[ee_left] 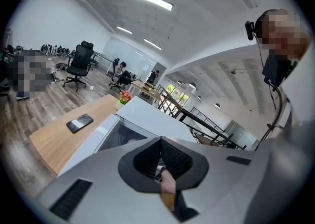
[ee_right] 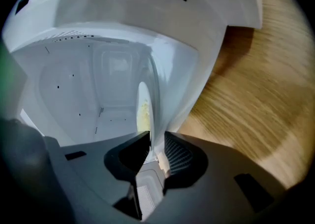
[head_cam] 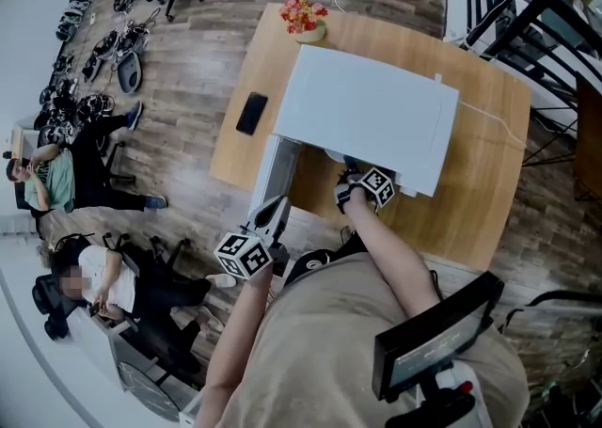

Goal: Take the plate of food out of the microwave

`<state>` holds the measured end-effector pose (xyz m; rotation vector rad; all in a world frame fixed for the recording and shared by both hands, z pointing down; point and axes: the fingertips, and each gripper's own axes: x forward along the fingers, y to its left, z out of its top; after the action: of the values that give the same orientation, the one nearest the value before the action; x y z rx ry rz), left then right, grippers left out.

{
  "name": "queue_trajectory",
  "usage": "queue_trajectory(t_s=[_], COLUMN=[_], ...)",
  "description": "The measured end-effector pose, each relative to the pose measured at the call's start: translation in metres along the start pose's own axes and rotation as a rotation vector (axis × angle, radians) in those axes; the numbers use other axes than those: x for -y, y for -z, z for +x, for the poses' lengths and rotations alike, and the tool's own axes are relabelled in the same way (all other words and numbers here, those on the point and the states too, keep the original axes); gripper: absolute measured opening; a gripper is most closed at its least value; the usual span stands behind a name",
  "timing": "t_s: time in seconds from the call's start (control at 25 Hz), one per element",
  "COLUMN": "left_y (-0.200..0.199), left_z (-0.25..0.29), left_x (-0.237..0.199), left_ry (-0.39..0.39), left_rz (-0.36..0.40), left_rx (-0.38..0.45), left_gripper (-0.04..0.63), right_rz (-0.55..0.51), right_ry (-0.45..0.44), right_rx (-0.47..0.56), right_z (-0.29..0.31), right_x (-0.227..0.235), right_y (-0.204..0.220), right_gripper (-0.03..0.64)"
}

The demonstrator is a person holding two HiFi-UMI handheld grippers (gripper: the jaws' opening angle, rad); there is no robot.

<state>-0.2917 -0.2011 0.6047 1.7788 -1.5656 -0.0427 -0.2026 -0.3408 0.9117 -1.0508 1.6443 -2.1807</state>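
The broad light wooden table (head_cam: 470, 182) stands on a dark plank floor (head_cam: 188, 50). On the table sits the boxy white microwave oven (head_cam: 376, 111), which takes up much of the top. Its white door with a dark window (head_cam: 275, 167) is swung open to the left side of the oven as I look down on it.

The round white plate (ee_right: 152, 95) is inside the microwave's pale cavity. The head view hides it under the oven's roof. My right gripper view shows it edge-on and upright in the picture, since that gripper is rolled onto its side. A patch of yellowish food (ee_right: 143, 107) lies on the plate's face.

My right gripper (ee_right: 156, 151) reaches into the oven's mouth. Its two dark ribbed pads are clamped on the plate's near rim, with only the thickness of the rim between them.

My left gripper (head_cam: 273, 214) is outside the oven, just beside the free edge of the open door. Its jaws are closed together with nothing between them.

A flat black phone (head_cam: 251, 113) lies on the table to the left of the oven. A small pot of red and orange flowers (head_cam: 304, 15) stands at the table's far edge, behind the oven.
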Motion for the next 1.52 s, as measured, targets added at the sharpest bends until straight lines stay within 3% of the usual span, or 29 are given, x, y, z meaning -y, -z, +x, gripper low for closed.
queue_trajectory(t_s=[0.08, 0.12, 0.16, 0.52, 0.88, 1.24, 1.52], left_y=[0.000, 0.000, 0.000, 0.004, 0.005, -0.010, -0.015], left_z=[-0.001, -0.001, 0.000, 0.000, -0.014, -0.096, -0.143], left_x=[-0.002, -0.003, -0.003, -0.001, -0.001, -0.008, -0.007], left_ry=[0.004, 0.006, 0.009, 0.055, 0.125, 0.202, 0.306], left_rz=[0.006, 0.008, 0.010, 0.016, -0.020, 0.057, 0.028], left_rx=[-0.006, -0.007, -0.008, -0.015, 0.018, 0.049, 0.066], left_gripper=[0.003, 0.003, 0.003, 0.003, 0.003, 0.003, 0.003], right_rz=[-0.007, -0.017, -0.027, -0.099, -0.144, -0.107, -0.212], right_ry=[-0.011, -0.024, -0.034, -0.133, -0.149, -0.178, -0.240], right_rx=[0.000, -0.002, -0.006, -0.144, -0.264, -0.277, -0.244], right_z=[-0.001, -0.001, -0.002, -0.023, -0.058, -0.143, -0.204], right_x=[0.001, -0.001, -0.004, -0.029, -0.067, -0.108, -0.161], right_y=[0.000, 0.000, 0.001, 0.030, 0.071, 0.133, 0.159], right_gripper=[0.090, 0.035, 0.021, 0.017, 0.017, 0.017, 0.017])
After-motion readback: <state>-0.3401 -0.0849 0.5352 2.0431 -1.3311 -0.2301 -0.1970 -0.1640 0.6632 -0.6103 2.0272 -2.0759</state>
